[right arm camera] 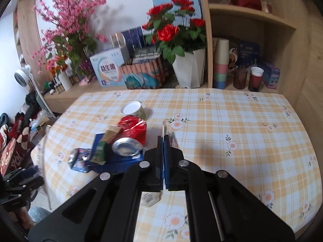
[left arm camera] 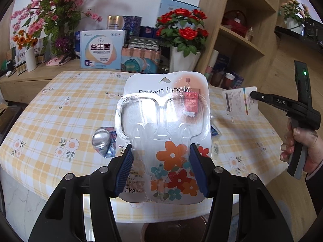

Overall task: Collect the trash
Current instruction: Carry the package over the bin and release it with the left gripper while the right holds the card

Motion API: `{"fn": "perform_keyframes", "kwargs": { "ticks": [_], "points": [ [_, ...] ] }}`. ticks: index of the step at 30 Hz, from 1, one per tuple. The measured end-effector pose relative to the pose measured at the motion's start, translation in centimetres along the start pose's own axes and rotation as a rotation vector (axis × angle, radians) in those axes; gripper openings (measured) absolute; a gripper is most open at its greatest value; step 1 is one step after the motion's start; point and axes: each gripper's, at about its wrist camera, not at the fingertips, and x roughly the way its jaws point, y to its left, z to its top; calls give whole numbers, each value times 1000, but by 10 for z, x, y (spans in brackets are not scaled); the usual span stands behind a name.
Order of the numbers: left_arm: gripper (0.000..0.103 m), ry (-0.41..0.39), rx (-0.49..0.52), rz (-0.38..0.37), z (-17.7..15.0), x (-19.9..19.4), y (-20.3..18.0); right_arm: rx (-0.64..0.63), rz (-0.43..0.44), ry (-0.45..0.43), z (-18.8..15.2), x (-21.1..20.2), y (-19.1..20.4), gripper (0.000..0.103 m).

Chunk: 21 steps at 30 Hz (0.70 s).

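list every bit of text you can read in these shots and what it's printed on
"Brown hook" and ".5kg": hook blister pack in the left gripper.
"益生菌": blue-white box.
"DAS": right gripper.
Too small to read: the card the right gripper pinches, the pack's fine print.

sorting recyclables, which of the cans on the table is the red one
The red can, lying on its side behind the silver-bottomed can and in front of the white-topped cup.

Wooden shelving (right arm camera: pixel 252 18) against white wall (right arm camera: pixel 129 2)

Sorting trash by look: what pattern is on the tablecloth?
The tablecloth is yellow-and-white plaid with small flowers; the right wrist view shows it best.
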Motion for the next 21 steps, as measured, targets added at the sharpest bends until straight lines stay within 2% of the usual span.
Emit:
{"fn": "perform_keyframes", "kwargs": {
  "ticks": [13,21],
  "points": [
    [55,80,97,-113,-48,-42,-46,49,63,-60,-63,-103,26,5],
    [55,191,114,-167,-90,-43,-61,65,78,-85,-90,-147,34,5]
  ]
}}
